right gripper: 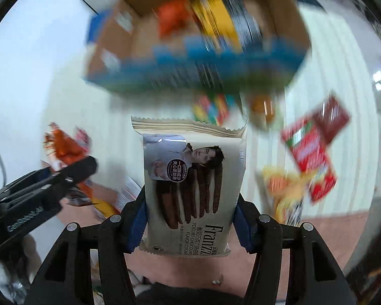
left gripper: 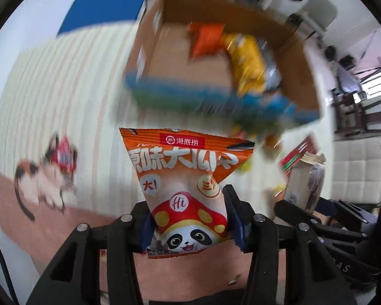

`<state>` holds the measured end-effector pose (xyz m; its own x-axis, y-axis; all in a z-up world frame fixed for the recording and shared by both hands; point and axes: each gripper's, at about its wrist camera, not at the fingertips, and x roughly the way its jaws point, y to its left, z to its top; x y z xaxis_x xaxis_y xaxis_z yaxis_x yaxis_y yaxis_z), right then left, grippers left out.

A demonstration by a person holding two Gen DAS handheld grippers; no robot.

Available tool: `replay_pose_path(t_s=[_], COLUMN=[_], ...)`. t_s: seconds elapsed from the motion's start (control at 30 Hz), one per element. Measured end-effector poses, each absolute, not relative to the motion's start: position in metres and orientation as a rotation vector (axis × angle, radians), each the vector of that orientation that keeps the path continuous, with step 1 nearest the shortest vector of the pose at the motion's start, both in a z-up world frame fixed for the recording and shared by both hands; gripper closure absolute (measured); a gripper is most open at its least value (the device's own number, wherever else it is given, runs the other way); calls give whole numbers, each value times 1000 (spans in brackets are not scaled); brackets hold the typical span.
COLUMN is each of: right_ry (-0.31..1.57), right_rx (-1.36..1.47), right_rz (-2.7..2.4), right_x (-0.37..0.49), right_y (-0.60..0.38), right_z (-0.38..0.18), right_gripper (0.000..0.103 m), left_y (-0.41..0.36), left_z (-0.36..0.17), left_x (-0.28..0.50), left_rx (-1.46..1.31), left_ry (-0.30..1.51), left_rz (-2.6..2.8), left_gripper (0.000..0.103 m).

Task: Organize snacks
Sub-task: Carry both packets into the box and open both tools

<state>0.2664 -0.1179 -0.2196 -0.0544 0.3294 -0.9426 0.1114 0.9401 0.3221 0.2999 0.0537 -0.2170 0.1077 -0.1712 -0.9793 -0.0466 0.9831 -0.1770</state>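
Two packets in hand, one per gripper. Left wrist view: my left gripper [left gripper: 188, 216] is clamped on an orange snack packet [left gripper: 185, 178] with a panda in a red cap printed on it; the blue pads [left gripper: 237, 226] press its lower sides and the packet stands up between the fingers. Ahead, blurred, an open cardboard box [left gripper: 299, 76] sits on a pale striped cloth [left gripper: 63, 96]; inside I see an orange bag [left gripper: 205, 40] and a yellow bag [left gripper: 249, 61]. Near the cloth's left edge lies a small red packet [left gripper: 64, 156] beside a printed cat figure [left gripper: 40, 185]. At the right edge of this view the right gripper [left gripper: 325, 218] shows with a pale packet.

Right wrist view: my right gripper [right gripper: 190, 216] is closed on a cream chocolate cookie packet [right gripper: 193, 185], held by its lower sides. The same box is blurred beyond it. On the cloth to the right lie a red carton [right gripper: 315, 150] and a yellow-orange packet [right gripper: 284, 190], touching. The left gripper comes in from the left with its orange packet.
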Motion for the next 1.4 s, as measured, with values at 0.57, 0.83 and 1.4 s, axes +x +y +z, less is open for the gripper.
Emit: replay_pose_path(t_s=[0.57,0.83,1.4], right_ry=[1595,1682,1725], right_rx=[330,275,232], right_rz=[191,179,143], right_x=[467,479,480], right_y=[-100,-86,-99], right_z=[-244,-309,-321], right_gripper=[41,41,10], left_y=[55,45,53], left_z=[-246,-311,-305], left_x=[504,516,500], left_rx=[-153,-120,-143], left_ry=[1603,1745,1695], left_rz=[-130,-142,-65], left_gripper=[57,56,16])
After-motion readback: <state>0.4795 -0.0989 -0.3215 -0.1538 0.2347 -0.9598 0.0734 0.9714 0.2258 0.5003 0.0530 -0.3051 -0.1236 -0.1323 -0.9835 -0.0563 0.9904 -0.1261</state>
